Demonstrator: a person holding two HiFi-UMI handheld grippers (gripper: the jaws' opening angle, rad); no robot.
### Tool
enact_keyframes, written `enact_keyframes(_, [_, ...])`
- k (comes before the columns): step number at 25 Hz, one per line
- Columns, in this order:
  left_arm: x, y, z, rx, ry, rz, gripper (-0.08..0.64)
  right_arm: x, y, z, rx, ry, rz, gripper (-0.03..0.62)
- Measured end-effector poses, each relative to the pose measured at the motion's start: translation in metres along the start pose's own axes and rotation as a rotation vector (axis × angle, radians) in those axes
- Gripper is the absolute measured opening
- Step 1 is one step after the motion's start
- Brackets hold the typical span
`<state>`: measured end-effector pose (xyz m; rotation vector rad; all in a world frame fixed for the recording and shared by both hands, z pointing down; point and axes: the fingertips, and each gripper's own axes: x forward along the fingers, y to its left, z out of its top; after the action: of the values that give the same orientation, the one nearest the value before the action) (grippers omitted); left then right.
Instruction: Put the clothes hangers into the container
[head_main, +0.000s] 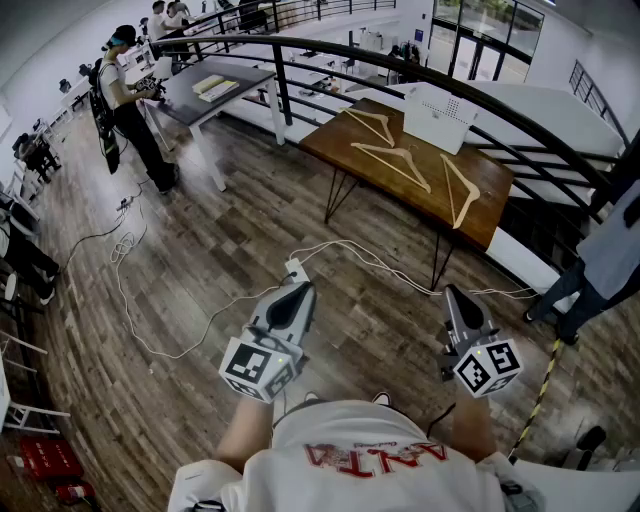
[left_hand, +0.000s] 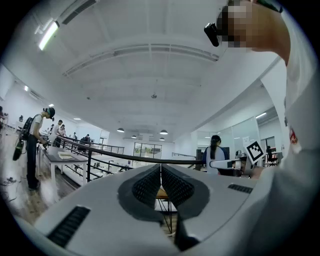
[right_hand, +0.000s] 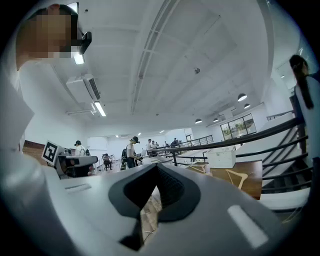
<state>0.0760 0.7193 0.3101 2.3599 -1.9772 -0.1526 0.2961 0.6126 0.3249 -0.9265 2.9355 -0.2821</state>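
Here's your wide view: wooden floor (head_main: 200, 250) fills most of the frame, a dark railing (head_main: 400, 62) curves across the top, and tucked against it in the upper right sits the brown table (head_main: 420, 150). On its far edge stands the white container (head_main: 438, 117), and all three wooden hangers lie flat on the tabletop outside it, so by my read nothing's been packed yet. The far hanger (head_main: 372, 124) lies just left of the container, the middle hanger (head_main: 393, 166) slants from upper left down to lower right, and the near hanger (head_main: 458, 192) runs almost straight up and down the frame near the right-hand end. Now your tools, low in the frame and well apart from the table with open floor between: left tool (head_main: 297, 290) at lower centre-left, right tool (head_main: 450, 292) at lower centre-right, both held level. The left gripper view shows the left tool's jaws pressed together on nothing; same story for the right tool, closed and empty. The hangers lie ahead, up and to the right of both tools, and the right tool looks to me the nearer one, lined up roughly below that near hanger. You'll likely have to walk in and spread the jaws before any pick.
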Motion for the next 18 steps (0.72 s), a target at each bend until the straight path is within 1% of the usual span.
enact_keyframes(11, [0.0,0.007,-0.002,-0.004,0.004,-0.005,0.011,0.012,0.004,-0.005,-0.003,0.018,0.011,0.0])
enact_keyframes(18, [-0.005,0.017,-0.001,-0.007,0.001,0.003,0.011,0.021,0.007,0.001,0.012,-0.023,-0.016,0.0])
